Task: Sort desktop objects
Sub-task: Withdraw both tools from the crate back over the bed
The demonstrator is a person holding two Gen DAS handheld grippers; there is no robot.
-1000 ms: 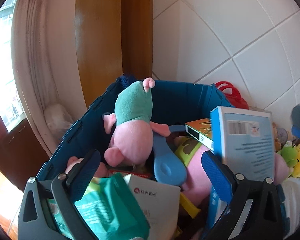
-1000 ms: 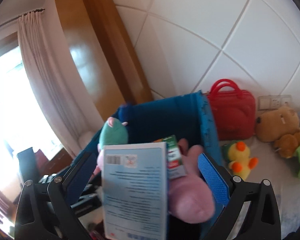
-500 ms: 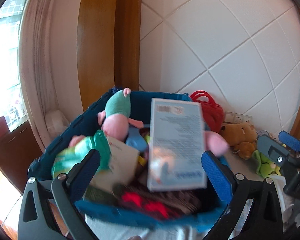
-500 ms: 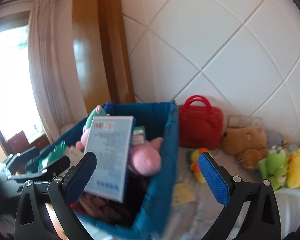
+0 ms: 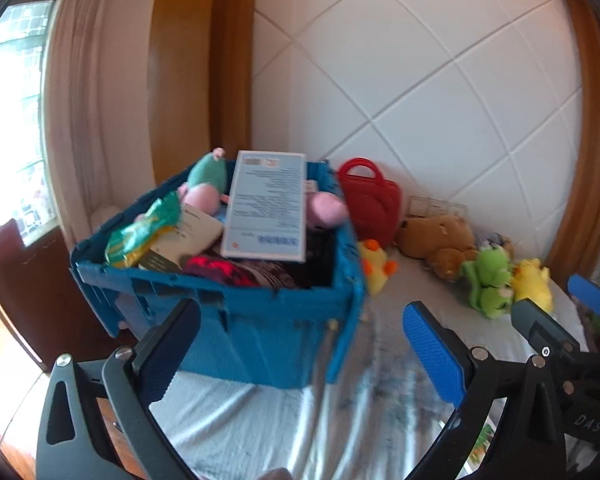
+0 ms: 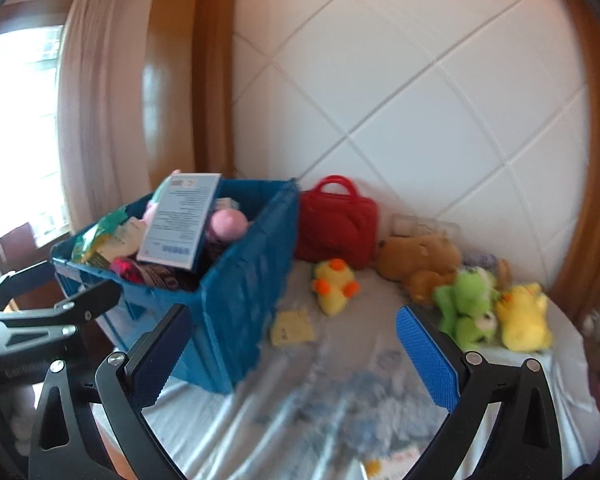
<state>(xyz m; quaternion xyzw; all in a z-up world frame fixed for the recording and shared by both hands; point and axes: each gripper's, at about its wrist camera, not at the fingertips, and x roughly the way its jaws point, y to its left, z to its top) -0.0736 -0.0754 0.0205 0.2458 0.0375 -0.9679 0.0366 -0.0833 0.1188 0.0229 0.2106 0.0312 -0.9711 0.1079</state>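
Observation:
A blue plastic crate stands on the cloth-covered desk, full of things. A light-blue book leans on top of its contents, beside a pink and green plush, a green packet and a white box. My left gripper is open and empty, in front of the crate. My right gripper is also open and empty, off the crate's right corner. Loose on the desk lie a yellow duck, a brown plush, a green frog and a yellow plush.
A red handbag leans against the tiled wall behind the duck. A yellow note lies on the cloth near the crate. A booklet lies at the desk's front edge. A curtain and window are to the left.
Both grippers have pulled back and up from the crate. The light-blue book has left the right gripper and now leans on the crate's contents.

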